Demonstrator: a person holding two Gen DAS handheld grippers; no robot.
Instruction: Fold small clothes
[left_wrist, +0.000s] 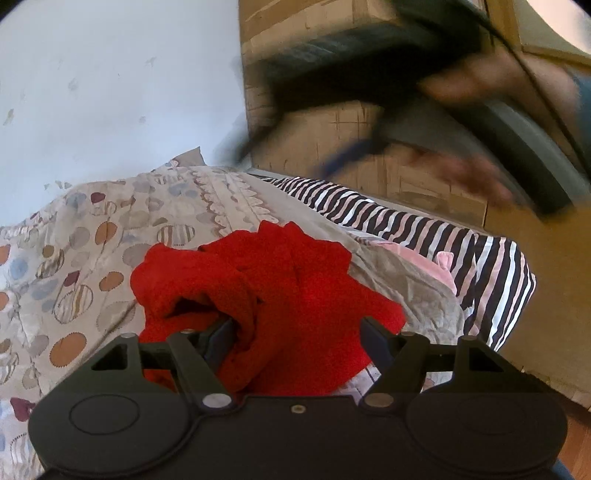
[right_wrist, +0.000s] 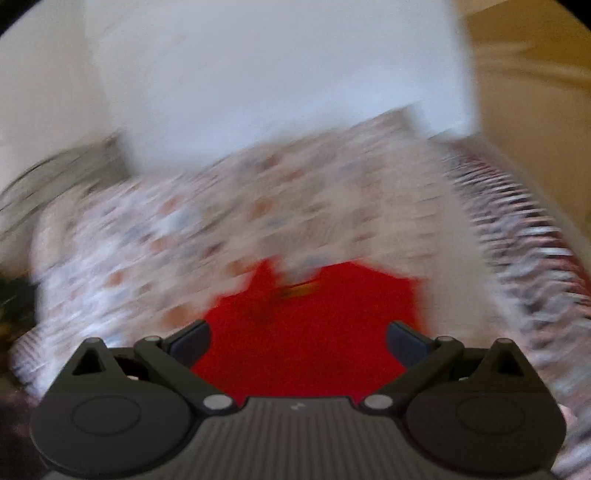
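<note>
Nearest the lens in the left wrist view: black two-finger left tool (left_wrist: 297, 326), fingers spread apart, crumpled red fleece garment (left_wrist: 258, 295) bunched between them, neither pad visibly pressing the cloth. Lying in a soft heap on a beige bedspread printed with coloured circles (left_wrist: 74, 258), lower centre of the frame. Beyond, toward the right, a black, white and pink striped sheet (left_wrist: 461, 258) over the bed edge, with a pale pink cloth (left_wrist: 428, 264) tucked beside it. Upper right: a blurred dark shape, apparently the other tool and the hand holding it, in front of wooden furniture.

Right wrist view heavily smeared. Black right tool (right_wrist: 297, 341) with fingers wide apart, nothing clamped; red garment (right_wrist: 306, 325) lower centre, below it on the bedspread (right_wrist: 147, 240).

Likely handling: light, limp, thick and fuzzy, so not slippery and not fragile, but prone to sagging and clinging to itself. Best hold probably at an outer edge or corner, one per tool, to lift and spread flat before folding; a pinch in the middle of the heap would likely gather several layers.
</note>
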